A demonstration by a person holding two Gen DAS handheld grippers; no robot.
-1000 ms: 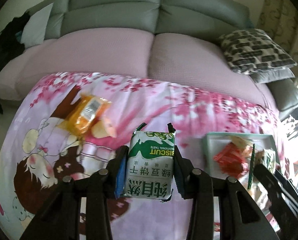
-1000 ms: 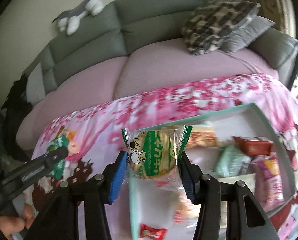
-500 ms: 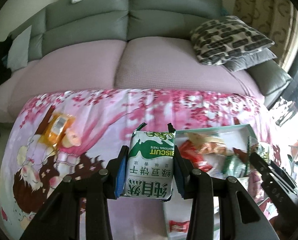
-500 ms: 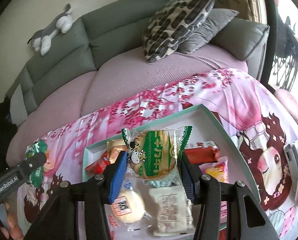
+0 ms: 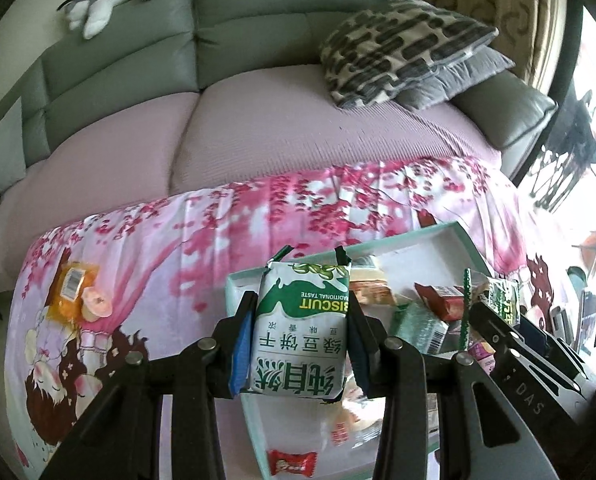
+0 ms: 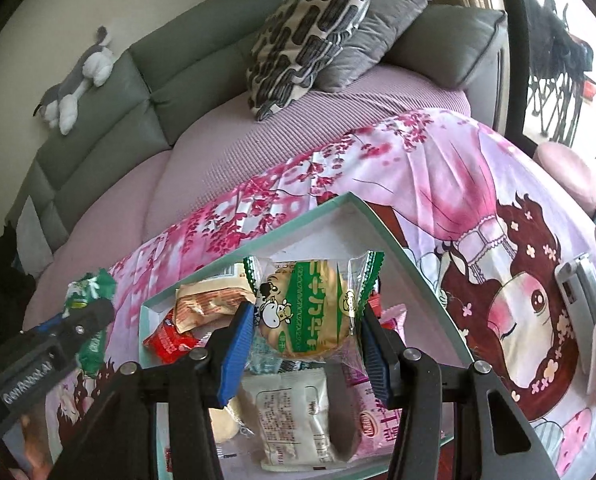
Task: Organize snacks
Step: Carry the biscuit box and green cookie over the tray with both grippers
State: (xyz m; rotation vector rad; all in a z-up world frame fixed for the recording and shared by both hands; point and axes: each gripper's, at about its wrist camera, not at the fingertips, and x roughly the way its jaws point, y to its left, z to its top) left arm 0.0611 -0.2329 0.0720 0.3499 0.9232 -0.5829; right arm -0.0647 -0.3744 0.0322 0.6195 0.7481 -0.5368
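Only the left view shows the orange crinkly plastic packet on the cloth. Left claw pinches a green-white glossy biscuit pack; right claw pinches a clear-wrapped round cracker.

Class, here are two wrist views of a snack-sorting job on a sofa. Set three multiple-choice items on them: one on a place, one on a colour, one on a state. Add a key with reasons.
1. Where does the orange snack packet lie?
A. in the tray
B. on the pink printed cloth, left of the tray
C. on the patterned cushion

2. What colour is the tray's rim?
A. teal
B. red
C. black

3. What is the right gripper doing?
A. hanging open and empty
B. gripping a round biscuit pack above the tray
C. pressing on the plush toy

Key:
1 B, it rests on the cloth outside the rim.
2 A, the edge is teal.
3 B, the blue pads clamp the pack.
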